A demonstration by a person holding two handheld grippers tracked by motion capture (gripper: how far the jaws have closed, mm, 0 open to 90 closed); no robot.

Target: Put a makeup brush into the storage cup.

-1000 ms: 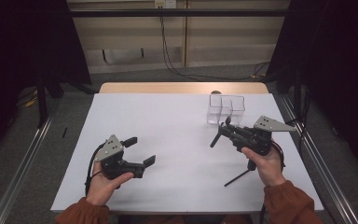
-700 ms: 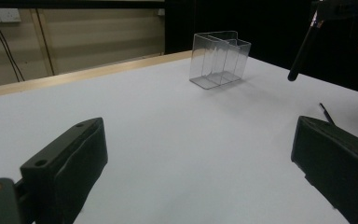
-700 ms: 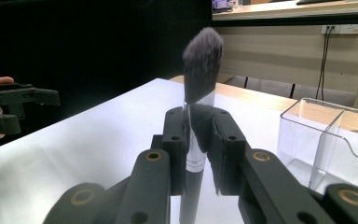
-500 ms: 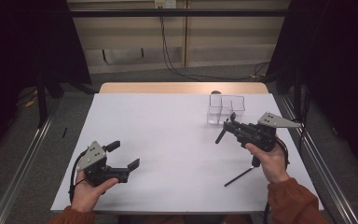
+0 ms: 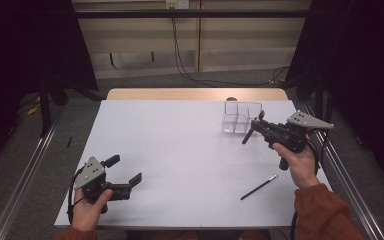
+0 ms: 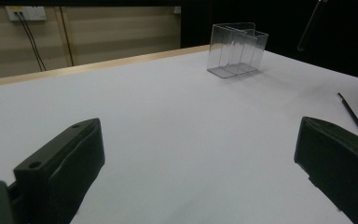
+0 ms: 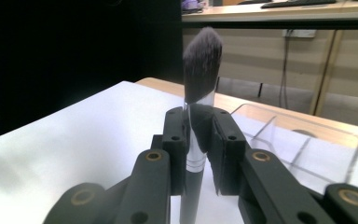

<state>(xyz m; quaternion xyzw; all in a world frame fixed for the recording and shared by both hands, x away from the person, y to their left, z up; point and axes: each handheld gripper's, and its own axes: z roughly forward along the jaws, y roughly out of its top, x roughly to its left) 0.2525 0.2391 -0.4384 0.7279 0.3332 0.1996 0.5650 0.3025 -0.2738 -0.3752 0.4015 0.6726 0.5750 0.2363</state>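
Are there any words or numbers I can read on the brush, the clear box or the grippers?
None: no readable words, numbers or signs.
Makeup brush held in the right gripper: no print visible.
Clear box: plain, no label.
Left gripper, fingers open: no markings to read.
Thin black stick on the table: too small to tell.
Wall socket plate: a small yellow patch, too blurred to read.

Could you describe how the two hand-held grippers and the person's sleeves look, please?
Both the left gripper and the right gripper are black, with two blocky black jaws that show round holes and brass-coloured pivot screws. Each carries a grey three-cornered plate on top and trails a thin black cable. The person wears rust-orange knitted sleeves.
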